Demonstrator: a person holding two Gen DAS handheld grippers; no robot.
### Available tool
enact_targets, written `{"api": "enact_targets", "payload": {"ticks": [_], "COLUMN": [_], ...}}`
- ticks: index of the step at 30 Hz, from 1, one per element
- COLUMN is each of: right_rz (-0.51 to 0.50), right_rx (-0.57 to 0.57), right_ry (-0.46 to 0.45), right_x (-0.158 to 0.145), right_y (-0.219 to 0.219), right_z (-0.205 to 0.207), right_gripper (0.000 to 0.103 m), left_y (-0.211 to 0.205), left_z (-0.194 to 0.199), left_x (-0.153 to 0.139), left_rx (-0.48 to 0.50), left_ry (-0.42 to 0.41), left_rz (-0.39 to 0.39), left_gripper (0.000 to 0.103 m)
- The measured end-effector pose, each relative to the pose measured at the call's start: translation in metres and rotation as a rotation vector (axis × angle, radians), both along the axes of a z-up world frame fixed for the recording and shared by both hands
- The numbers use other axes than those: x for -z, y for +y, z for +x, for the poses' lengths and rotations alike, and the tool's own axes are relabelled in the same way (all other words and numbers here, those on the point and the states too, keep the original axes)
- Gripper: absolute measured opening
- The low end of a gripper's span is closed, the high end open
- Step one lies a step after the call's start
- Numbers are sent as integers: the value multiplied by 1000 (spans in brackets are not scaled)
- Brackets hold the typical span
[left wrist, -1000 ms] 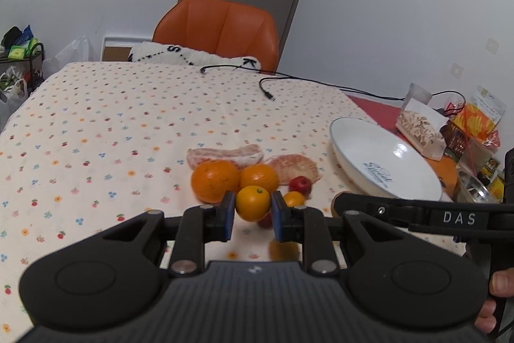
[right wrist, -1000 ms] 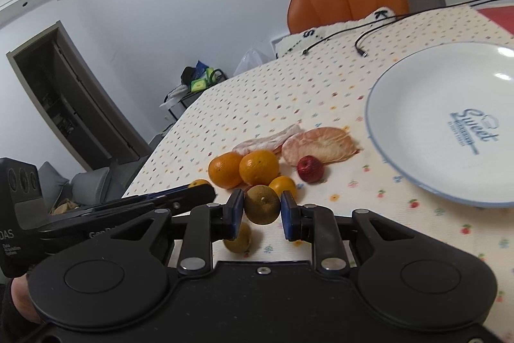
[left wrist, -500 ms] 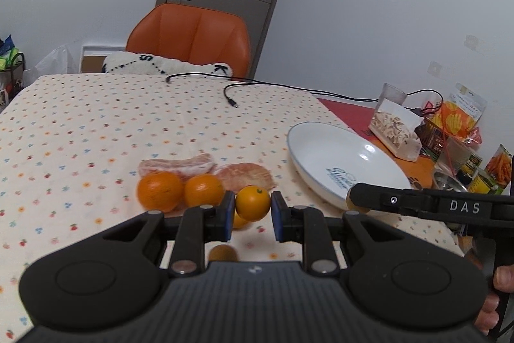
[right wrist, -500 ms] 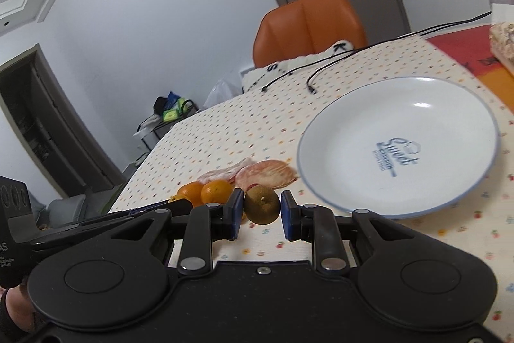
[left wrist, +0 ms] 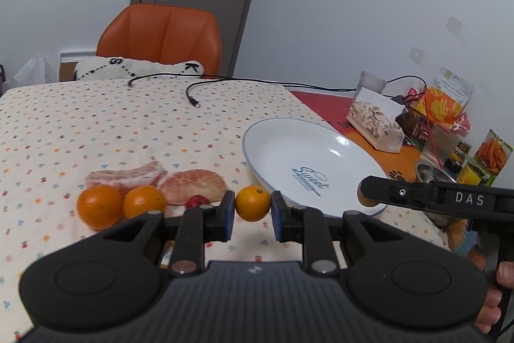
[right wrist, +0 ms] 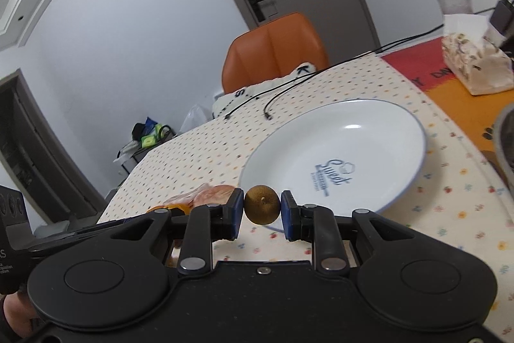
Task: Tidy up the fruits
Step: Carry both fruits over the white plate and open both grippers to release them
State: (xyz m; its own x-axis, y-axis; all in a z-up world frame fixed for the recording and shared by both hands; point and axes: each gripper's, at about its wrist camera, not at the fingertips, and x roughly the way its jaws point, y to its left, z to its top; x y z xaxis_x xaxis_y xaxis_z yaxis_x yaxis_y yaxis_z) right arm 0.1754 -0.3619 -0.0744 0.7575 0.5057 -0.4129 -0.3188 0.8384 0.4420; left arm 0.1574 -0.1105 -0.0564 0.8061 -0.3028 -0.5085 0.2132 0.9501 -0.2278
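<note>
Fruit: left tongs (left wrist: pixel 252 216) clamp a small orange (left wrist: pixel 252 203); right tongs (right wrist: pixel 262 216) clamp a brown-green fruit (right wrist: pixel 262 204) — kiwi-like, can't say for sure.
Handling: both look light, round and firm-skinned; likely to roll once let go. Orange skin is smooth, so judged a bit slippery; gentle squeeze only, flesh bruises.
Hold point: across the widest part, pads on opposite sides — that's how both sit now, centred between the blue pads.
Position: each fruit is right at the tips of its tongs, held clear of the tabletop (left wrist: pixel 96 130). Orange hangs just beside the plate (left wrist: pixel 270 147) near rim; brown fruit sits over the near rim in the right view.
Plate: white, nothing in it, on the dotted cloth to the right of the fruit pile.
Left behind: two oranges (left wrist: pixel 99 206), a small red fruit (left wrist: pixel 196 201) and peeled pomelo pieces (left wrist: pixel 192 182) on the cloth, left of the plate.
Stage: judged mid-carry, drop-off not yet done.
Risk: fruit rolling on the shallow plate; the two tongs are close and could clash at the rim.
</note>
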Motion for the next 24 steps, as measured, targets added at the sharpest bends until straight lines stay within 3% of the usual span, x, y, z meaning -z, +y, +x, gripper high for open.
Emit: {"api": "enact_targets", "payload": {"ticks": [10,13,24], "right_rz": [-4,-51,-78], "right_rx": [68,88,78], "right_ry": [-2,-13,-23], "right_x": [11,14,20], "right_y": [-24,-24,-19], "right_z": [9,12,32], "right_gripper": [23,24,24], "left_y": [-26,-33,-51], "left_z": [20,27,53], "left_x": [3,4,10], "left_rx": [35,40,51], "left_ry": [13,16,33], "left_rz": [23,33,64], "left_gripper": [22,22,22]}}
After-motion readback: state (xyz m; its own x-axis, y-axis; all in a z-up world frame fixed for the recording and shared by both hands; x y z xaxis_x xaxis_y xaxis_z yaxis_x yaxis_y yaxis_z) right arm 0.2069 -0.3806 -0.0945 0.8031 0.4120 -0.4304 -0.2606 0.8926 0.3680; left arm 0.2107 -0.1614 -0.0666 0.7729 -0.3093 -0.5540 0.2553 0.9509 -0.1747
